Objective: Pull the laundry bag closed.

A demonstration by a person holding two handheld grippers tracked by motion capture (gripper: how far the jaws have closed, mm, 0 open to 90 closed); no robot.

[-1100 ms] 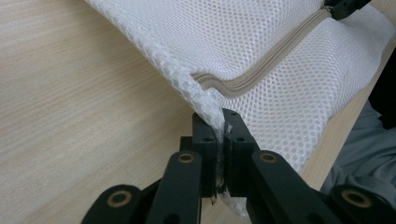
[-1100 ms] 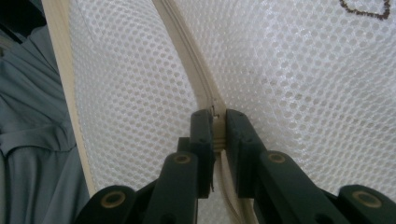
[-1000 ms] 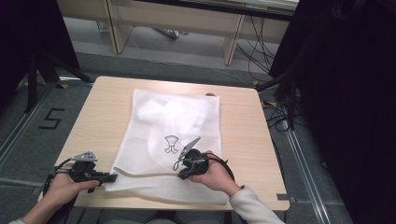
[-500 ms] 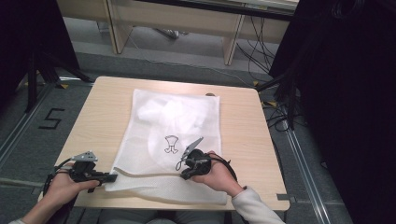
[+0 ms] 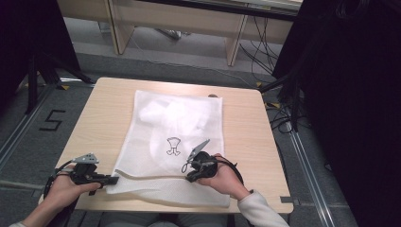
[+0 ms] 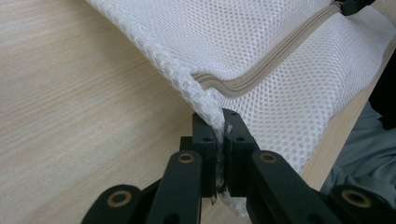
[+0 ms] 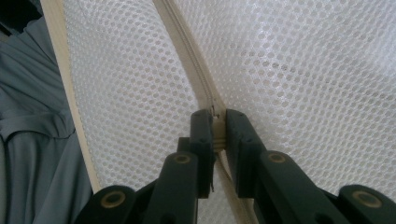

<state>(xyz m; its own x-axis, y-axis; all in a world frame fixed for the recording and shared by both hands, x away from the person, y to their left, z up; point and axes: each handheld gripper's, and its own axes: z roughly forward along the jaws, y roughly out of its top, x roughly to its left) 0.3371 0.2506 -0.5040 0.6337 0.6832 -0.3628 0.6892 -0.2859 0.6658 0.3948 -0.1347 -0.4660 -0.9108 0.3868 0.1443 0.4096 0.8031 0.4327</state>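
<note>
Mesh bag (image 5: 175, 137) laid flat on table (image 5: 104, 113). Its near corner is pinched by left gripper (image 5: 111, 179); zip (image 7: 187, 51) is clamped by right gripper (image 5: 187, 166).

We find bare table (image 5: 104, 113) open from 9 to 12 o'clock of the left gripper (image 5: 112, 179), while the mesh bag (image 5: 175, 123) covers the middle, its zipper (image 6: 261, 70) stretching at 3 o'clock toward the right gripper (image 5: 188, 171), and the near table edge crowds both hands at 6 o'clock.
</note>
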